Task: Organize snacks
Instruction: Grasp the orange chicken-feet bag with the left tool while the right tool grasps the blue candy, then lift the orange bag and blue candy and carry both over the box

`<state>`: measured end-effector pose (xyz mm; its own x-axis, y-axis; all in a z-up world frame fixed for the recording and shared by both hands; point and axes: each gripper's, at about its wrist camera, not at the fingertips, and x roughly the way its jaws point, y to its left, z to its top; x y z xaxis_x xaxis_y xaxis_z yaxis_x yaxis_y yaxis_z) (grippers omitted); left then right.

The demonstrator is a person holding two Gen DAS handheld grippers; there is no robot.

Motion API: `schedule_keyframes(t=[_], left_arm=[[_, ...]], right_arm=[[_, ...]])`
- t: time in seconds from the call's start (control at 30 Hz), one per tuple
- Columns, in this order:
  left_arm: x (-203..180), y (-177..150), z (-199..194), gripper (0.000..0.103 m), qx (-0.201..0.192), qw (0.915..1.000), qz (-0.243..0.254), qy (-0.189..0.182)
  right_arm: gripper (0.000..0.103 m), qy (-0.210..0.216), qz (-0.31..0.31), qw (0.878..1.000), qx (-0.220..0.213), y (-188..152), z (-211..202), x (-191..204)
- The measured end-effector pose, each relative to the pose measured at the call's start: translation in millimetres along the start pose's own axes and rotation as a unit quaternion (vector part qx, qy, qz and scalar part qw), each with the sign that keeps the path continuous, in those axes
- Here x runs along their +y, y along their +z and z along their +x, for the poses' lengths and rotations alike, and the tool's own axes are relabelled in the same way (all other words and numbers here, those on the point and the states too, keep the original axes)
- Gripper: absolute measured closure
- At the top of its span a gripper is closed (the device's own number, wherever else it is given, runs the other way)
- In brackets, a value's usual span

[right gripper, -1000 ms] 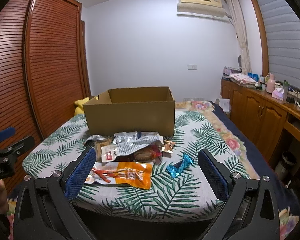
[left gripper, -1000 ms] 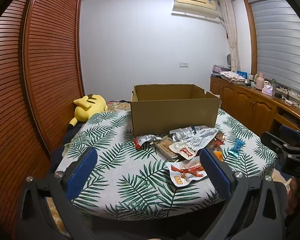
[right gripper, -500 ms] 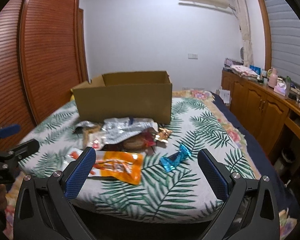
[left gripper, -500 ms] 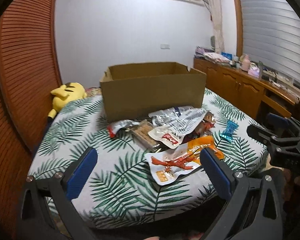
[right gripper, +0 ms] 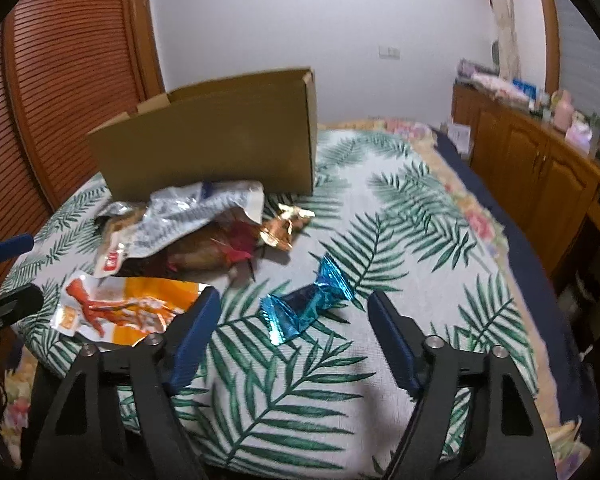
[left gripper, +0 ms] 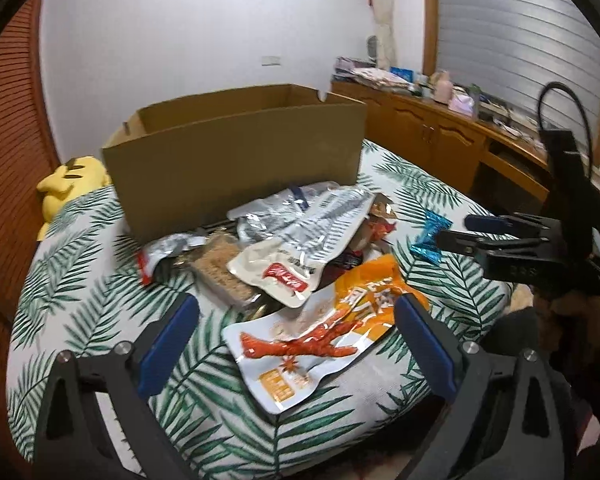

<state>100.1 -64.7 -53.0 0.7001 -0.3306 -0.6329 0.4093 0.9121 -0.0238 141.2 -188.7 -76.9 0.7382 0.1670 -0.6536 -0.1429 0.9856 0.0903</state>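
Since both jaws hang wide apart gripping nothing, every snack, from the crinkly blue foil candy (right gripper: 306, 303) to the orange-and-white plastic pouch (left gripper: 320, 334), still sits outside the brown cardboard box (left gripper: 236, 152).

No lettering on the snack packets (left gripper: 312, 344) is legible.

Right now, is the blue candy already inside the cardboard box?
No, the blue candy lies on the leaf-print cloth between the open right gripper's fingers, well in front of the cardboard box.
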Motion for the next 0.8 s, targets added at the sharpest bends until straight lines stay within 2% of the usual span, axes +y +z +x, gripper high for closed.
schedule_keyframes(t=[0.23, 0.4, 0.43, 0.47, 0.53, 0.6, 0.67, 0.8], left_arm=[[-5, 5, 15, 0.015, 0.017, 0.9982, 0.028, -0.05], [-12, 8, 27, 0.02, 0.03, 0.9952, 0.054, -0.076], [-13, 9, 29, 0.027, 0.033, 0.9945, 0.058, -0.08], [-15, 9, 31, 0.03, 0.036, 0.9938, 0.063, -0.084], [-17, 10, 35, 0.034, 0.04, 0.992, 0.075, -0.093], [-21, 10, 39, 0.04, 0.047, 0.9897, 0.09, -0.101], [-25, 10, 47, 0.04, 0.068, 0.9853, 0.109, -0.113], [-30, 9, 60, 0.033, 0.086, 0.9807, 0.142, -0.103]], right_arm=[[0.045, 0.02, 0.014, 0.999, 0.03, 5, 22, -5], [0.054, 0.008, -0.002, 0.999, 0.045, 11, 37, -5], [0.061, 0.005, -0.005, 0.999, 0.048, 12, 40, -6], [0.07, -0.001, -0.011, 0.999, 0.053, 13, 43, -7], [0.079, -0.007, -0.019, 0.998, 0.055, 14, 46, -10], [0.081, -0.008, -0.024, 0.998, 0.057, 15, 47, -12], [0.081, -0.005, -0.026, 0.998, 0.059, 15, 47, -15], [0.081, -0.009, -0.039, 0.998, 0.057, 13, 46, -13]])
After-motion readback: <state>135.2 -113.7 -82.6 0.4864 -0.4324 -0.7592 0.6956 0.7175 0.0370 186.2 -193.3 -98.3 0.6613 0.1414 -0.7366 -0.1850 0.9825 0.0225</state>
